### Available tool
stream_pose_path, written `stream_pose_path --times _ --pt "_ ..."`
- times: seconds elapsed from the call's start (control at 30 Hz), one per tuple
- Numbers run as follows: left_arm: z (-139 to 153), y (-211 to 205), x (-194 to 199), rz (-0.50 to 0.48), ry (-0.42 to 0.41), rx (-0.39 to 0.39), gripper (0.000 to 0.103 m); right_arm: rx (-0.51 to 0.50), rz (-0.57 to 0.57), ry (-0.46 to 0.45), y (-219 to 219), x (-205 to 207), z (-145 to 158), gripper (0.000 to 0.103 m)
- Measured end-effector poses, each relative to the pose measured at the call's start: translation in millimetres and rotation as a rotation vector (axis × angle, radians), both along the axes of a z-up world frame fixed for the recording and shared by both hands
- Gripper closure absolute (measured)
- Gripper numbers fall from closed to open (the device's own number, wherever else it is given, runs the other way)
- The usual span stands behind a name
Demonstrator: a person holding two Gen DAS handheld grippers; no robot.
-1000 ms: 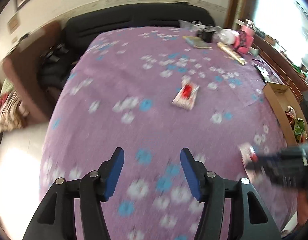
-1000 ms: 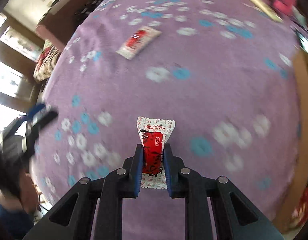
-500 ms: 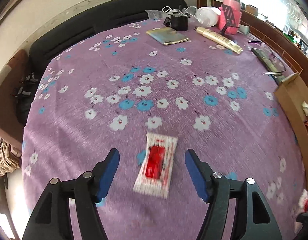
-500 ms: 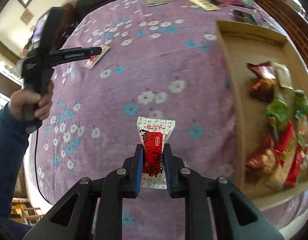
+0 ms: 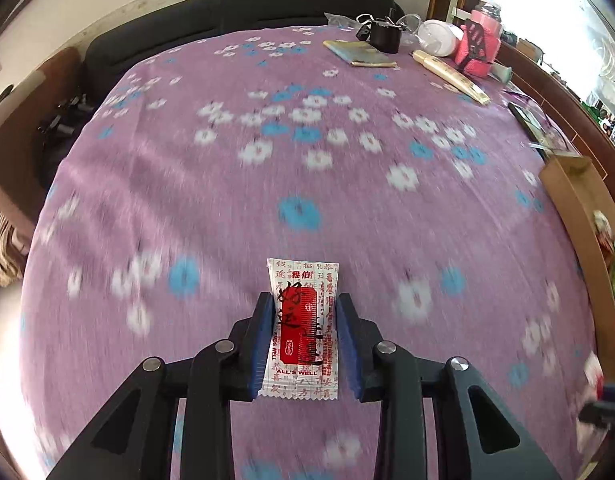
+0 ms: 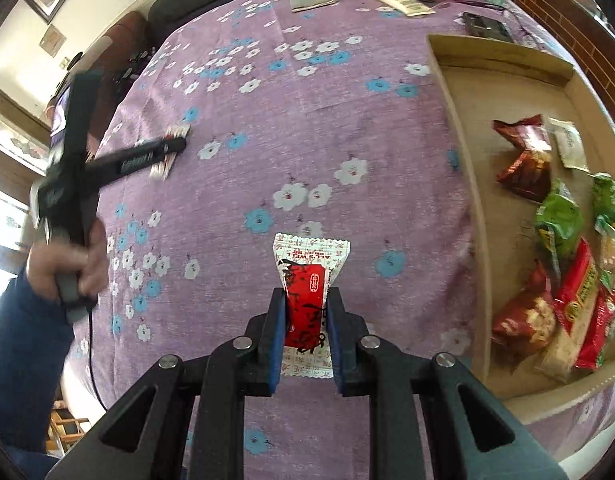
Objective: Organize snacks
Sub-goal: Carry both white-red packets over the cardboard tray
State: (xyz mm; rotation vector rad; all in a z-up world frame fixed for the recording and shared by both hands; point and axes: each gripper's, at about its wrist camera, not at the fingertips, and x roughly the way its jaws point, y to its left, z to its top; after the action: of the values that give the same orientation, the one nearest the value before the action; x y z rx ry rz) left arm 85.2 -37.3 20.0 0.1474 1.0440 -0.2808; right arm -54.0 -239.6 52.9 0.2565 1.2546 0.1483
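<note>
Snack packet (image 5: 303, 320), white with a red panel and black writing, sits low in the centre of the left wrist view, lying between the 2 blue-padded fingers of the left gripper (image 5: 305, 312). The jaws are closing on it; the left pad touches the packet's edge and the right pad sits just beside the other edge. Under it spreads a purple cloth (image 5: 267, 184) printed with white and blue flowers. At the upper right of the frame stand a pink bottle (image 5: 481, 36), a black cup (image 5: 385, 38), a flat booklet (image 5: 361, 54) and a long cream tube (image 5: 451, 76). A cardboard box (image 5: 575, 196) runs down the right edge.

In the right wrist view, a second packet (image 6: 307, 296) of the same kind stands in the lower centre, pinched tight between the narrow jaws of the right gripper (image 6: 306, 308), its top end sticking out past the fingertips. The cardboard box (image 6: 503, 56) fills the right side and holds several snack bags (image 6: 563, 272) in red, green and brown, bunched toward its lower right. At the left of the frame a hand (image 6: 69, 262) in a blue sleeve (image 6: 23, 344) grips the handle of the left gripper (image 6: 175, 146), blurred, whose tip is on the first packet (image 6: 169, 152) on the cloth.
</note>
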Motion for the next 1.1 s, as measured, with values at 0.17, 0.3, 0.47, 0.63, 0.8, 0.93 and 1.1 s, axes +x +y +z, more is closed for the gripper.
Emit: stream_pose_path --times 0.17,0.3,0.47,0.63,0.8,0.93,1.1 --pt "0 4 -64 0.035 0.009 -0.040 0.071 0.026 0.041 0.002 12 6 -4 0.085" --pt "0 -6 -108 0.032 0.005 -0.041 0.071 0.031 0.115 -0.016 26 12 0 0.085" --pt "2 -19 -128 0.023 0.029 -0.039 0.071 0.041 0.159 -0.029 30 13 5 0.085" --pt "15 -27 -133 0.042 0.014 -0.057 0.071 0.055 0.141 -0.044 11 11 11 0.085" --pt "28 -53 -134 0.002 -0.010 -0.060 0.071 0.064 0.095 -0.070 -20 6 20 0.085" --pt "40 -82 -132 -0.061 -0.033 -0.059 0.071 0.071 0.026 -0.093 -55 0 27 0.085" --pt "57 -123 -129 -0.153 -0.056 -0.073 0.071 0.086 -0.088 -0.109 -104 -11 30 0.085"
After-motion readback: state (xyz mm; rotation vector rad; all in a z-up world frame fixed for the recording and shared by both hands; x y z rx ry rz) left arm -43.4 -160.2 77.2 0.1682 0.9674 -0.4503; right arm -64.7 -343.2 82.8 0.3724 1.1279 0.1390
